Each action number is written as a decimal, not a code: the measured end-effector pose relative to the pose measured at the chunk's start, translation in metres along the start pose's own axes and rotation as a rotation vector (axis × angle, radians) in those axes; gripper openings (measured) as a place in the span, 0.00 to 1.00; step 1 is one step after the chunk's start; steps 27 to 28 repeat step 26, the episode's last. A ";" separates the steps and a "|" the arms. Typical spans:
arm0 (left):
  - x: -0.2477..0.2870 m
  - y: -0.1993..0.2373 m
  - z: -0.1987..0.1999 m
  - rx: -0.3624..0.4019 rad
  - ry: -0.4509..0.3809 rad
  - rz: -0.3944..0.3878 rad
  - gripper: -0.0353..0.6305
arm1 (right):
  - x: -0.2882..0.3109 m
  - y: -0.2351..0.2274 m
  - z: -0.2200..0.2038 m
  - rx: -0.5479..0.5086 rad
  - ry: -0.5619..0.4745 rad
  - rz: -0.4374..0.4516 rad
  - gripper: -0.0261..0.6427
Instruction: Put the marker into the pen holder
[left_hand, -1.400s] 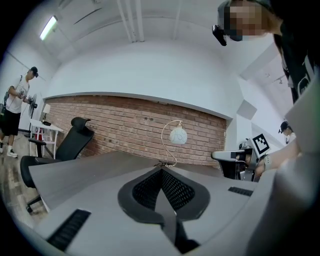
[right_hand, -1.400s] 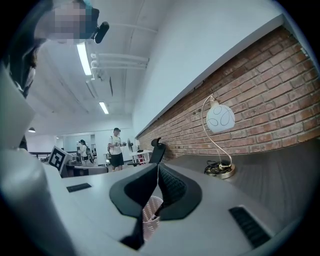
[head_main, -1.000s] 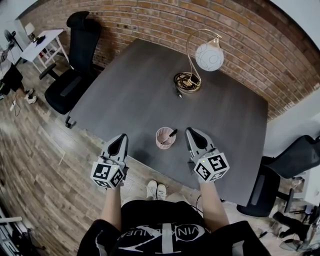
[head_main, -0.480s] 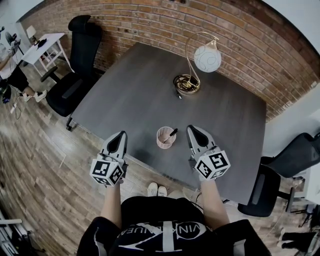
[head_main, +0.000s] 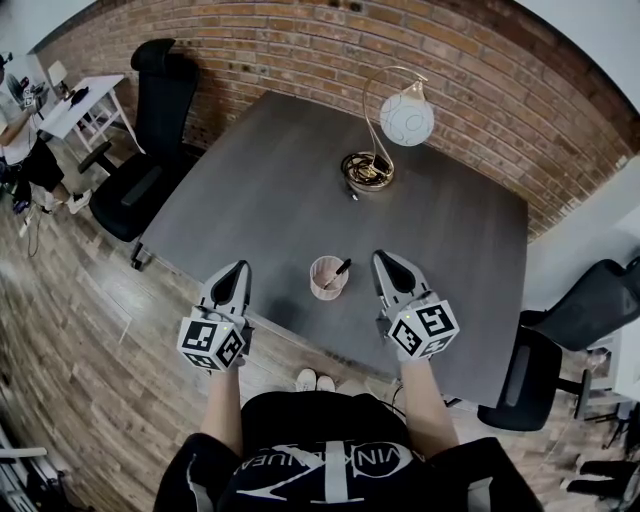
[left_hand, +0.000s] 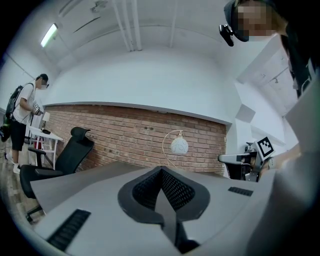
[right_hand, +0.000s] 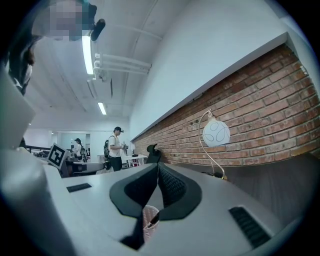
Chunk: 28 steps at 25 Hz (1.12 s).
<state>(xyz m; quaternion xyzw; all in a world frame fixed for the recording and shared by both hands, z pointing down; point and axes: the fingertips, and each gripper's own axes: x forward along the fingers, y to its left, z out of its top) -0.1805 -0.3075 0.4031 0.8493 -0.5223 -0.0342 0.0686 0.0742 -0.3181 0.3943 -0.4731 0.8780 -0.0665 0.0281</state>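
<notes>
Low in the frame, the left gripper and right gripper are held at the near edge of the dark grey bench, jaws closed together and empty. Between them, the black marker is seen leaning inside the pink mesh pen holder.

The marker stands in the pen holder on the table, the lamp behind it.

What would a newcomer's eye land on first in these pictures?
First, the left hand-held gripper and the right hand-held gripper, both shut and empty, either side of a pink pen holder with a dark marker standing in it, near the front edge of the grey table. Next, the lamp with its white globe at the table's far side, before the brick wall.
</notes>
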 end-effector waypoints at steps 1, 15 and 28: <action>0.000 0.000 0.000 0.000 -0.001 0.001 0.07 | 0.000 0.000 0.000 -0.001 0.001 0.000 0.08; 0.008 0.005 -0.006 0.002 0.019 0.009 0.07 | 0.006 -0.008 -0.010 0.014 0.021 -0.006 0.08; 0.013 0.009 -0.013 -0.011 0.034 0.009 0.07 | 0.010 -0.014 -0.018 0.050 0.035 -0.015 0.08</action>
